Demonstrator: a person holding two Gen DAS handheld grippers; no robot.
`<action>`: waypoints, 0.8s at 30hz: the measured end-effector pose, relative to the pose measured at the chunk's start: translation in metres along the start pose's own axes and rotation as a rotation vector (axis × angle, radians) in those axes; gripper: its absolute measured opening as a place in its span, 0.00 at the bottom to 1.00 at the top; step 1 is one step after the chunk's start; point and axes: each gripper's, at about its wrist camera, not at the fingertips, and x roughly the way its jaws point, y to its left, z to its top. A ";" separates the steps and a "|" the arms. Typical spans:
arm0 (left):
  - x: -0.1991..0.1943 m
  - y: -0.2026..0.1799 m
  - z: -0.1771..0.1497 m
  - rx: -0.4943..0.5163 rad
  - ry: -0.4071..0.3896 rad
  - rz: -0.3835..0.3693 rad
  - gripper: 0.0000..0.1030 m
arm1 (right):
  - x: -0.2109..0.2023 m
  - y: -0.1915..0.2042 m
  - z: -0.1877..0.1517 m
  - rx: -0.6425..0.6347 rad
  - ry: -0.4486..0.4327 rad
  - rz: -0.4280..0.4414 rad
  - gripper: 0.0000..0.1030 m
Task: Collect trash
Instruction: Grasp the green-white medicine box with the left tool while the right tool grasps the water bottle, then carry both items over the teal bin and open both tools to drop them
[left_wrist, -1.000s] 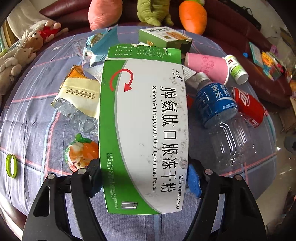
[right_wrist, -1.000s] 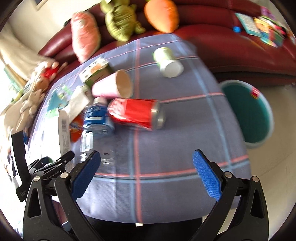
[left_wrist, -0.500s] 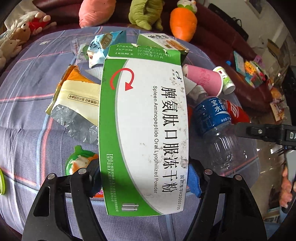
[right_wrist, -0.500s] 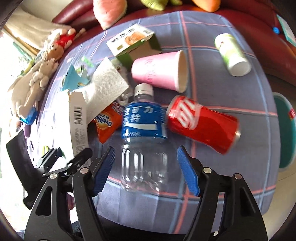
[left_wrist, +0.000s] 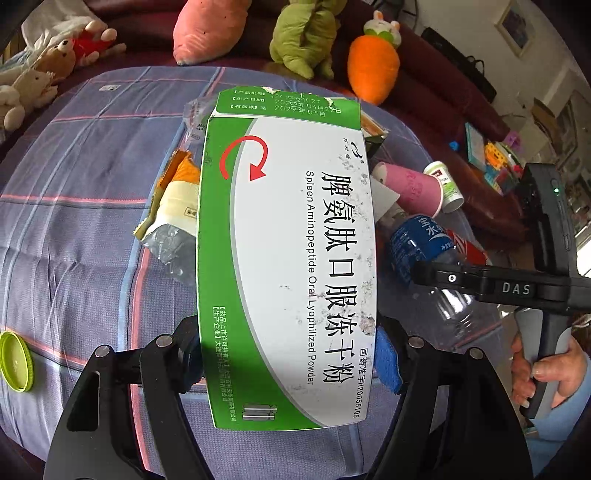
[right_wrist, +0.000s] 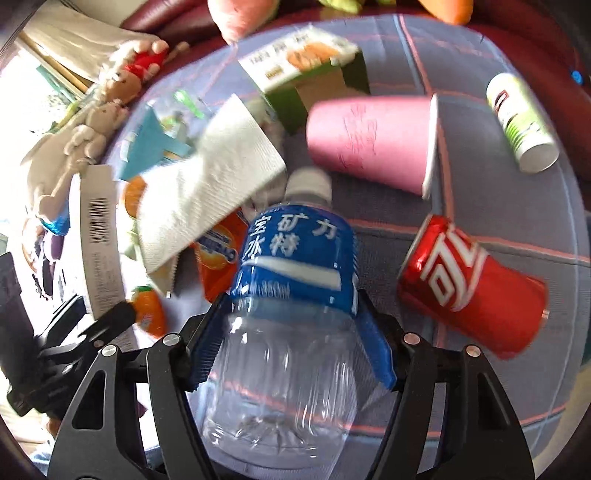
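The right gripper (right_wrist: 291, 339) straddles the bottle (right_wrist: 288, 295), pads against its sides just below the label; the bottle's long axis runs straight ahead, cap toward the pink cup (right_wrist: 369, 144). The left gripper (left_wrist: 288, 354) pinches the box (left_wrist: 288, 258).

Dark red sofa (left_wrist: 436, 85) (lined with plush toys (left_wrist: 373, 62)), plaid purple-blue cloth (left_wrist: 74, 206), bright daylight, white wall (left_wrist: 480, 33).
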 end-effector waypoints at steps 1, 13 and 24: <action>-0.003 -0.004 0.001 0.011 -0.009 -0.002 0.71 | -0.009 -0.001 0.000 0.007 -0.020 0.015 0.62; -0.013 -0.072 0.017 0.132 -0.030 -0.051 0.71 | -0.102 -0.030 -0.007 0.063 -0.216 0.081 0.62; 0.028 -0.212 0.021 0.377 0.044 -0.157 0.71 | -0.184 -0.157 -0.065 0.309 -0.407 0.018 0.62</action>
